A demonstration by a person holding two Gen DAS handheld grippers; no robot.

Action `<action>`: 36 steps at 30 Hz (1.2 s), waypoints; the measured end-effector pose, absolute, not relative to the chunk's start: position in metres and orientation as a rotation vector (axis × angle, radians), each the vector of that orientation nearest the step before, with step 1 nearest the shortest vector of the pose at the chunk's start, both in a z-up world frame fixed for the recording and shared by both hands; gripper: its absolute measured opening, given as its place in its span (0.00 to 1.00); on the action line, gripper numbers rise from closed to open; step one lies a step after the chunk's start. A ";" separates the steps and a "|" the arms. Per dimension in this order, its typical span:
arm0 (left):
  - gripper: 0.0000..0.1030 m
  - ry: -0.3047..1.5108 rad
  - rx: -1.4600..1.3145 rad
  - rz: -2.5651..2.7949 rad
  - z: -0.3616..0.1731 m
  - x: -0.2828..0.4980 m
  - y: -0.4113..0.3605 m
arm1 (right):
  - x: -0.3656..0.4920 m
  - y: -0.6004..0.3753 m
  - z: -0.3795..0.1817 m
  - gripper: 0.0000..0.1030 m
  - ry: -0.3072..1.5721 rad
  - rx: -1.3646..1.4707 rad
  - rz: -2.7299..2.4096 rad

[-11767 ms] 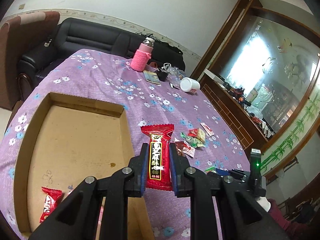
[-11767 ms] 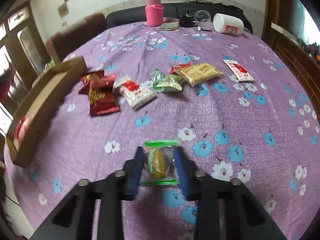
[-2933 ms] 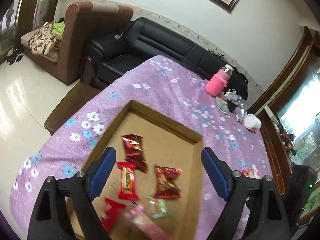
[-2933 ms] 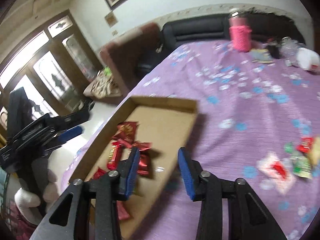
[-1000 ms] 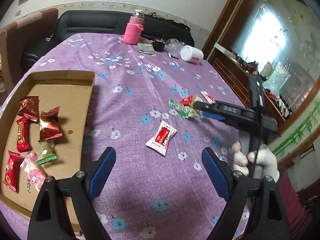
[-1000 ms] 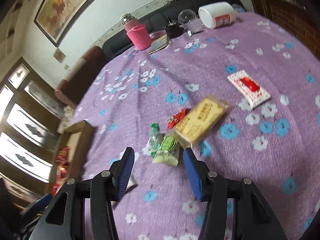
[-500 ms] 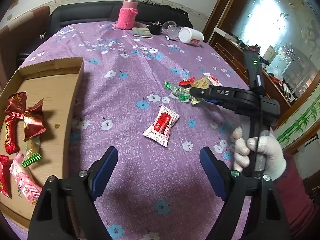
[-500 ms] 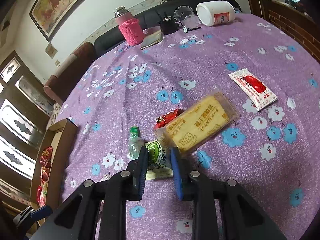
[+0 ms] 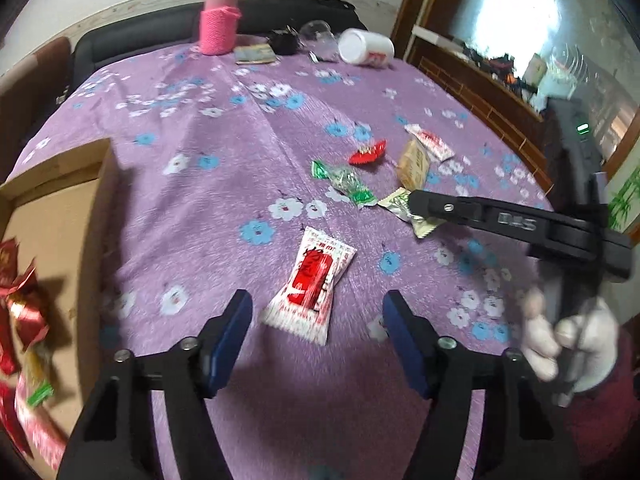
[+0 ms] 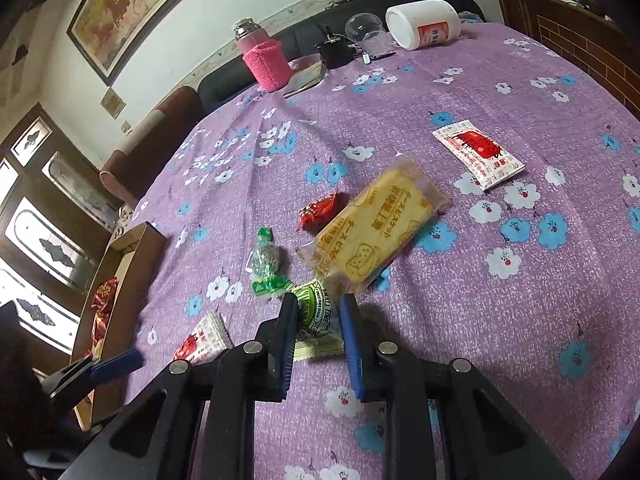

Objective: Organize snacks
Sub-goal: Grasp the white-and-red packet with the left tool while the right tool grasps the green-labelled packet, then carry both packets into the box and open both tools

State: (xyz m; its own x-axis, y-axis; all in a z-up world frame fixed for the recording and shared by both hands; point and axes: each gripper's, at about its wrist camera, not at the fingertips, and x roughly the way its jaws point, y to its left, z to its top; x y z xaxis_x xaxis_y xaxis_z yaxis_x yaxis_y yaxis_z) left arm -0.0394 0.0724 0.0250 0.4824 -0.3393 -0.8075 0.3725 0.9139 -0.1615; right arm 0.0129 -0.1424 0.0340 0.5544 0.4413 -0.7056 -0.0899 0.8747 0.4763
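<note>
Purple floral cloth covers the counter (image 9: 224, 168), backed by a black sofa and a framed painting on the far wall. At the near edge the right tongs (image 10: 319, 316) are clamped on a pale green-printed snack packet (image 10: 316, 320), its far end just beside a yellow biscuit pack (image 10: 376, 232). A green candy (image 10: 266, 264) and a small red candy (image 10: 320, 210) lie to the left of the biscuit, and a red-and-white sachet (image 10: 478, 154) sits well apart at far right. The left tongs (image 9: 316, 320), their jaws closing, hover over a second red-and-white sachet (image 9: 312, 284) that lies between the blue pads without touching them. At the left edge a cardboard tray (image 9: 60, 208) holds several red-wrapped snacks (image 9: 24, 308). A pink-sleeved bottle (image 9: 218, 20) and a toppled white jar (image 9: 366, 48) stand at the far end.
</note>
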 end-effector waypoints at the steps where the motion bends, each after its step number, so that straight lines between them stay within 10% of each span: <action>1: 0.62 0.981 0.051 -0.427 0.021 -0.035 0.070 | 0.012 -0.143 0.034 0.22 0.935 0.414 0.332; 9: 0.60 0.985 0.094 -0.408 0.010 -0.018 0.060 | 0.006 -0.148 0.031 0.23 0.938 0.438 0.364; 13: 0.26 0.963 0.131 -0.419 0.010 -0.021 0.057 | 0.006 -0.139 0.031 0.24 0.944 0.400 0.378; 36: 0.23 0.882 -0.096 -0.427 0.049 -0.054 0.111 | -0.016 -0.109 0.058 0.27 0.894 0.251 0.338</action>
